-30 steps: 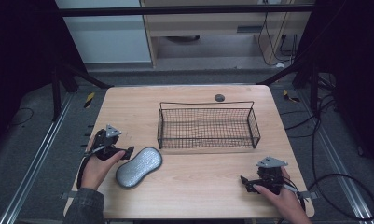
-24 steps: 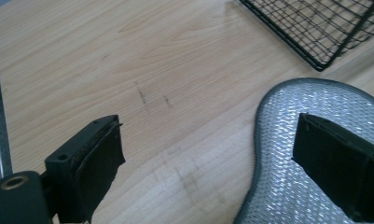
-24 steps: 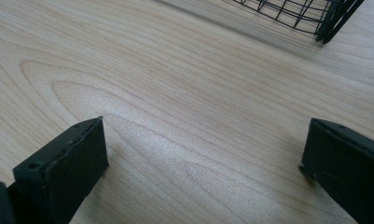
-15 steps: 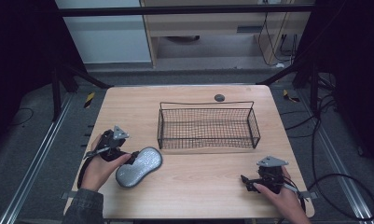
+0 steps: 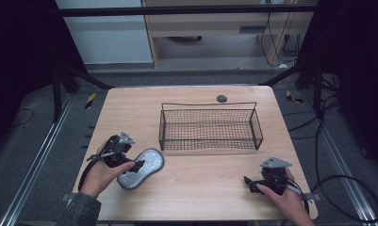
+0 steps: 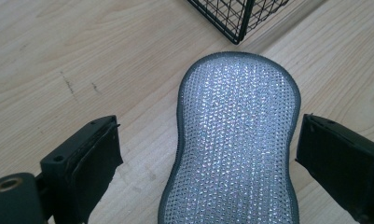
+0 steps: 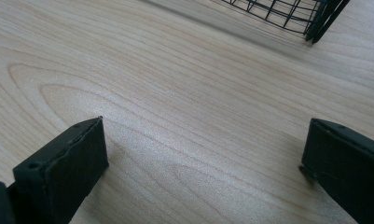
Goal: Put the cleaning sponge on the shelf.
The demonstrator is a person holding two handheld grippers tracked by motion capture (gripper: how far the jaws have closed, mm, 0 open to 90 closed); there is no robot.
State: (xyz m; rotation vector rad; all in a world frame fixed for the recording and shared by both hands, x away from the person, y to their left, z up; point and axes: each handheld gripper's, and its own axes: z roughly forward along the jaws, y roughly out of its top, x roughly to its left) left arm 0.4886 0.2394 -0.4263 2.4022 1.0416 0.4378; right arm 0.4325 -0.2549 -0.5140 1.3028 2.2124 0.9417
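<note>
Left gripper (image 6: 208,158) jaws wide, just opened further, straddling silver scrub sponge (image 6: 238,140) without pressing it; right gripper (image 7: 203,168) jaws wide over bare table (image 7: 175,93).

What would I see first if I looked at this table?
The sparkly silver sponge near the table's left front, lying between the open jaws of the left gripper. Behind it stands an empty black wire basket. The right gripper rests open at the right front corner.
</note>
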